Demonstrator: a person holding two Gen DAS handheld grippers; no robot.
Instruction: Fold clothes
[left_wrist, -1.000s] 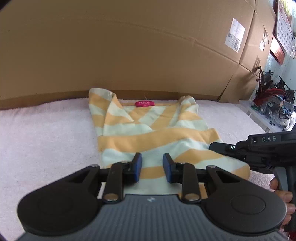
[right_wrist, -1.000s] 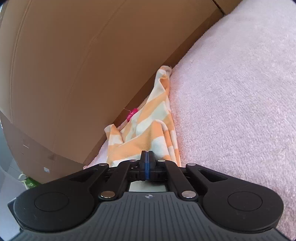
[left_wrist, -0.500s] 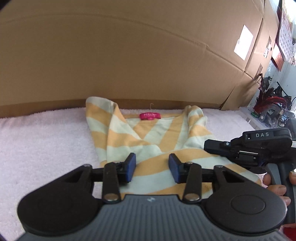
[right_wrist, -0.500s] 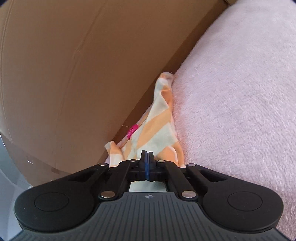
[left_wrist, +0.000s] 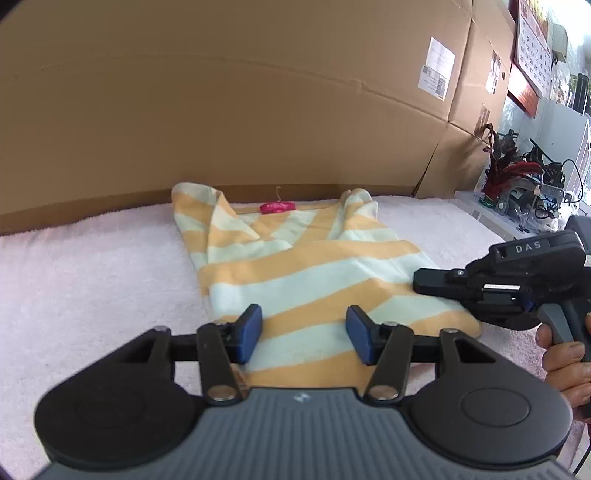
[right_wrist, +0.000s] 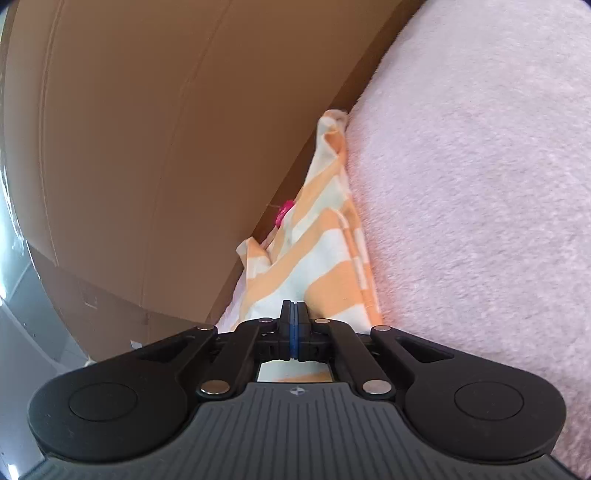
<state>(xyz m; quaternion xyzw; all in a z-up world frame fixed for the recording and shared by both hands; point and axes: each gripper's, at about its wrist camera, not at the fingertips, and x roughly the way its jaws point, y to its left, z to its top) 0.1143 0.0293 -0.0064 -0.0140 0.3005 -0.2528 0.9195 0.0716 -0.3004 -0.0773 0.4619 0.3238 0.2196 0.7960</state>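
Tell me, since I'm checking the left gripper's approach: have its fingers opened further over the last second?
Yes. The left gripper has spread its blue pads apart; more of the striped shirt shows between them than before.

left tool: blue pads wide apart, nothing between them, pointing toward 12 o'clock, level | right tool: pads pressed together, body rolled sideways; seen from the left wrist view at 3 o'clock, pointing toward 9 o'clock | hand: fingers wrapped round the right tool's handle, at 4 o'clock
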